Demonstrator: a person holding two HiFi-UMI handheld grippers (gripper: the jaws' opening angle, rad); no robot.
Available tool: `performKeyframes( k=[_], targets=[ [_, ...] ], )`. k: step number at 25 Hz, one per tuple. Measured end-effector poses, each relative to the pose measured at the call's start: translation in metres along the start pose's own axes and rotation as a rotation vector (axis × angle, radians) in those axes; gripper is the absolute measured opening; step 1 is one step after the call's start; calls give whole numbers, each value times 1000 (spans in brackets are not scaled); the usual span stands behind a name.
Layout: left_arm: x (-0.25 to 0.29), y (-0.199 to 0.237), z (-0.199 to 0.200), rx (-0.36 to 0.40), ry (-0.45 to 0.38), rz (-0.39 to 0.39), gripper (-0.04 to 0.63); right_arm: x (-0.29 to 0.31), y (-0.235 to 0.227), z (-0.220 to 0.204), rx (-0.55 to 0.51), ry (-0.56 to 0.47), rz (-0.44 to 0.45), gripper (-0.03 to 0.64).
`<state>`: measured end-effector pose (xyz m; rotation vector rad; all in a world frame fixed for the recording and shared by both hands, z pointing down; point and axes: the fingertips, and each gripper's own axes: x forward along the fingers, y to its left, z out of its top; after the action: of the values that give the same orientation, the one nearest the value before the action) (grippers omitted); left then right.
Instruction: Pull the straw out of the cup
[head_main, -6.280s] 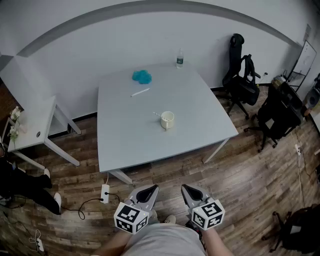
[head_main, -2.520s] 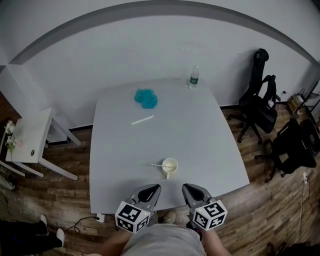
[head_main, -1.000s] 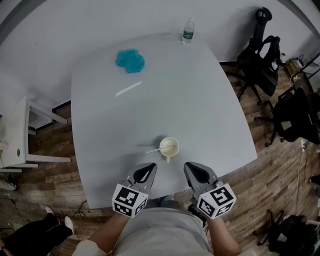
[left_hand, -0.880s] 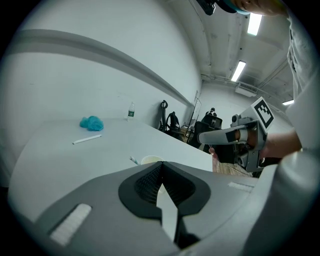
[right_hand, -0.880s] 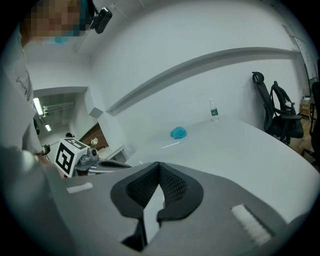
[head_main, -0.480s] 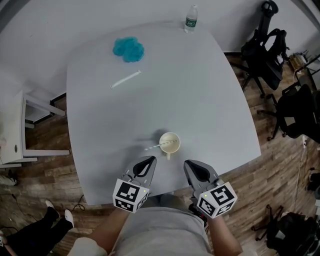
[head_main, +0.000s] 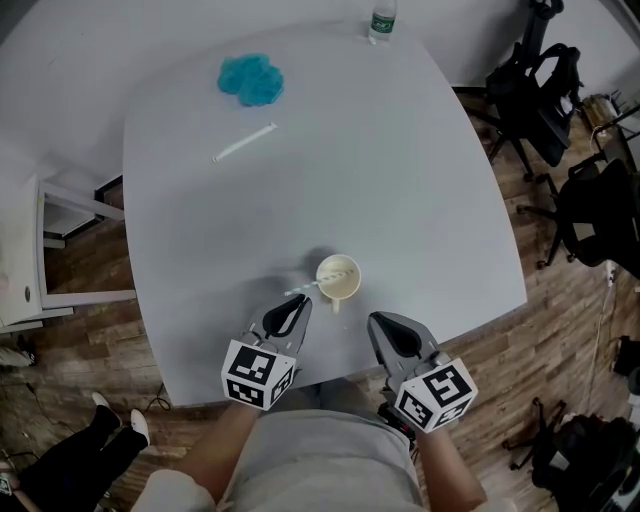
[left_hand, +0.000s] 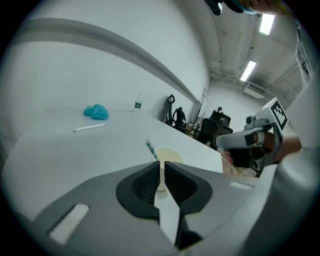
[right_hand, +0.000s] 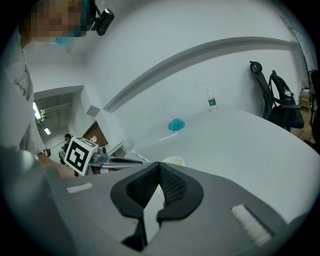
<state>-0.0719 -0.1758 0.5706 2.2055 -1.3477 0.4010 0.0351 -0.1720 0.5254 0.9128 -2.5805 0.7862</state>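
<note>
Though slender, striped straw (head_main: 303, 289) in round cream cup (head_main: 353, 289)

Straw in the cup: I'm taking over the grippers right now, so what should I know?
Left gripper: shut, empty, tip just short of the straw.
Right gripper: shut, empty, short of the cup.
The cup stands upright near the front edge of the table, straw leaning out toward the left gripper.
Done: nothing; straw not gripped.
Left: open a gripper, grasp the straw, pull it out.
</note>
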Motion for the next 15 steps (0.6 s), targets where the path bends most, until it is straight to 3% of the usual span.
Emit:
performKeyframes(
  k=[15],
  targets=[
    [24, 8, 1, -40, -8, -12, 97, 9, -9, -9, 33, 19, -5, 7]
  ],
)
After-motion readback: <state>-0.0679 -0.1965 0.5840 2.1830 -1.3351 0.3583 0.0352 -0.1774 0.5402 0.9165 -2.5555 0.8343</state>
